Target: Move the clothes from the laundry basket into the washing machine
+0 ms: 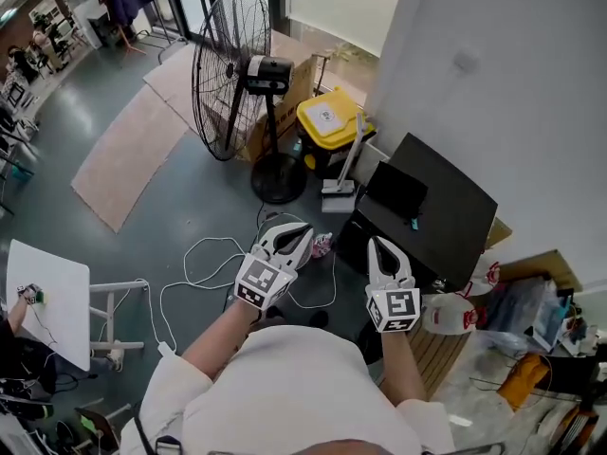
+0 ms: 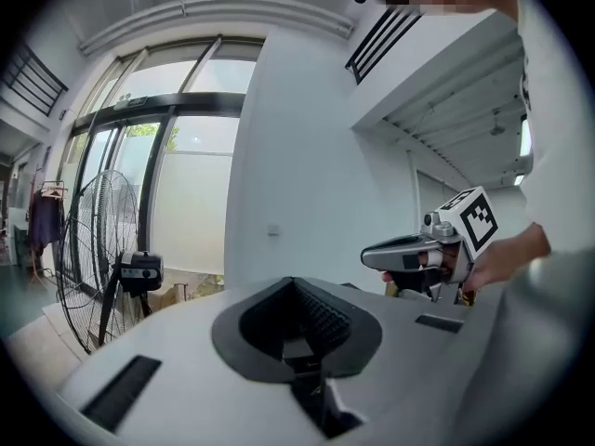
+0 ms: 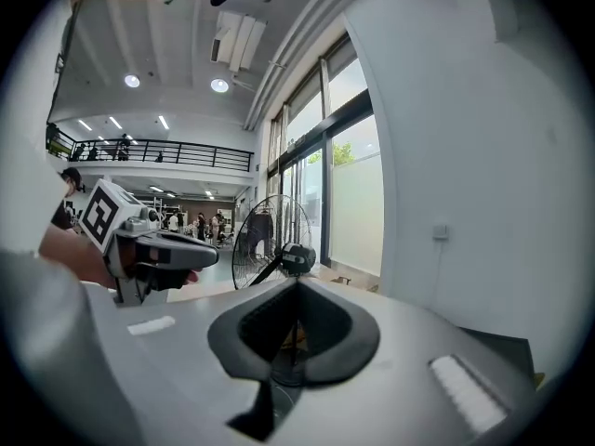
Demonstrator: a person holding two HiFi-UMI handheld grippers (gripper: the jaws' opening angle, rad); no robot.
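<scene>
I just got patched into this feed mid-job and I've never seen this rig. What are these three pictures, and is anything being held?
There is no robot arm: a person holds a handheld two-jaw gripper in each hand. The head view looks steeply down from the person's head, showing the left gripper and right gripper, each with a marker cube. The two gripper views come from cameras riding on each gripper, looking along its own jaws. Both pairs of jaws are shut with nothing between them, so nothing is held. On the floor stand a fan, a yellow bin, a dark cabinet and a white table, with white cables lying loose. I cannot make out a laundry basket.
</scene>
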